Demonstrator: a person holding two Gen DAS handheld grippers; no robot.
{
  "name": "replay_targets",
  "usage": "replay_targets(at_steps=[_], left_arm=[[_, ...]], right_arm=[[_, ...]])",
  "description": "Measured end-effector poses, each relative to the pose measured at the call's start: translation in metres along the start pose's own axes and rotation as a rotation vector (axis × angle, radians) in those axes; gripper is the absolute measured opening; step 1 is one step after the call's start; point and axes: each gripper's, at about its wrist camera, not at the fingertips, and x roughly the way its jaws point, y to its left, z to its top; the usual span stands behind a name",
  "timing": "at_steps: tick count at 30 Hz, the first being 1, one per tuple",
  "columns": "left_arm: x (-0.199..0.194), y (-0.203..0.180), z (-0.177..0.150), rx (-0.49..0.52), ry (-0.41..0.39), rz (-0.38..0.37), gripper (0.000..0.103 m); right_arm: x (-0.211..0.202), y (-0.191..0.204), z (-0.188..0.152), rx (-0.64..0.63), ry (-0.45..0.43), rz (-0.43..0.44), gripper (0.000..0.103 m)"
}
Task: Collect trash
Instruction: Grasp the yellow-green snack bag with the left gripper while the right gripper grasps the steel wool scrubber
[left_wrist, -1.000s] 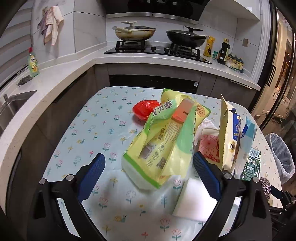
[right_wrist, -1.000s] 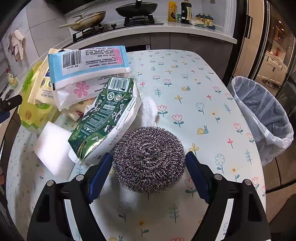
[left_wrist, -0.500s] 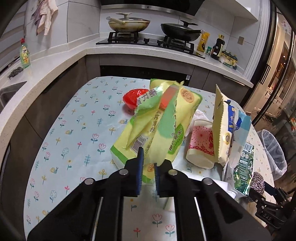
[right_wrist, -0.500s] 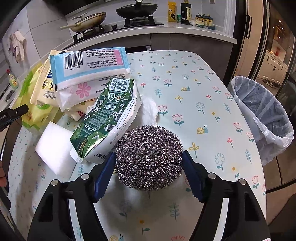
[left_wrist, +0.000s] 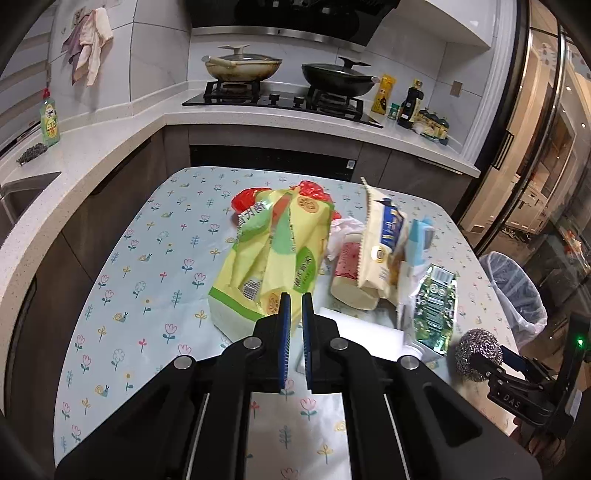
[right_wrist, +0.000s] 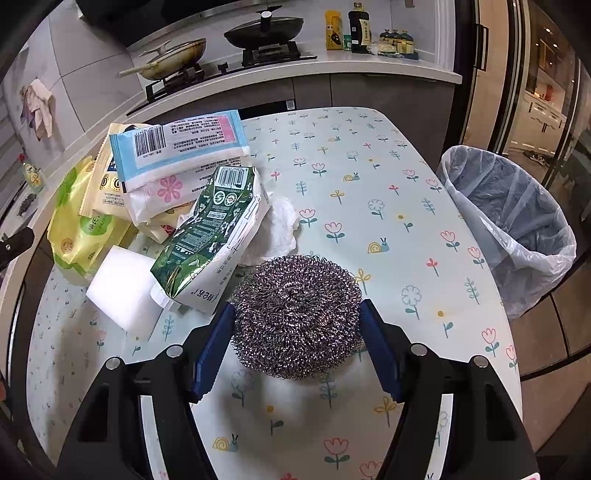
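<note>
My left gripper (left_wrist: 295, 325) is shut on the near edge of a yellow-green plastic package (left_wrist: 277, 254) and holds it tilted up above the table. My right gripper (right_wrist: 297, 328) is shut on a steel wool scrubber (right_wrist: 295, 314), which also shows in the left wrist view (left_wrist: 476, 350). A green foil packet (right_wrist: 210, 232), a blue and white packet (right_wrist: 177, 147), a yellow packet (left_wrist: 380, 251) and a white foam block (right_wrist: 122, 291) lie on the flowered tablecloth (right_wrist: 369, 184). The bin with a clear bag (right_wrist: 509, 221) stands right of the table.
A red bag (left_wrist: 247, 195) and crumpled white tissue (right_wrist: 277, 229) lie among the packets. A red-patterned paper cup (left_wrist: 347, 273) lies on its side. Behind the table are the counter, stove with two pans (left_wrist: 280, 74) and bottles. A sink (left_wrist: 14, 192) is at left.
My left gripper closed on the yellow-green package and lifted and pulled it back. My right gripper closed in on the steel wool scrubber and holds it.
</note>
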Motion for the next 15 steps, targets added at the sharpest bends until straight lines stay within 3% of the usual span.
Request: replay_targets(at_steps=[6, 8, 10, 13, 15], left_arm=[[-0.004, -0.003, -0.004, 0.008, 0.0, 0.012, 0.007], [0.001, 0.005, -0.004, -0.009, 0.013, 0.031, 0.014], [0.006, 0.015, -0.003, -0.034, 0.021, 0.049, 0.059], [0.011, 0.027, 0.002, -0.042, -0.015, 0.065, 0.09], [0.02, 0.033, 0.007, -0.03, -0.03, 0.072, 0.094]], right_arm=[[-0.004, -0.008, -0.006, 0.022, 0.004, 0.007, 0.066], [-0.004, -0.01, -0.006, 0.025, 0.0, 0.009, 0.066], [-0.004, -0.011, -0.007, 0.027, 0.0, 0.01, 0.066], [-0.001, -0.011, -0.007, 0.032, 0.008, 0.013, 0.066], [0.002, -0.011, -0.007, 0.033, 0.015, 0.013, 0.066]])
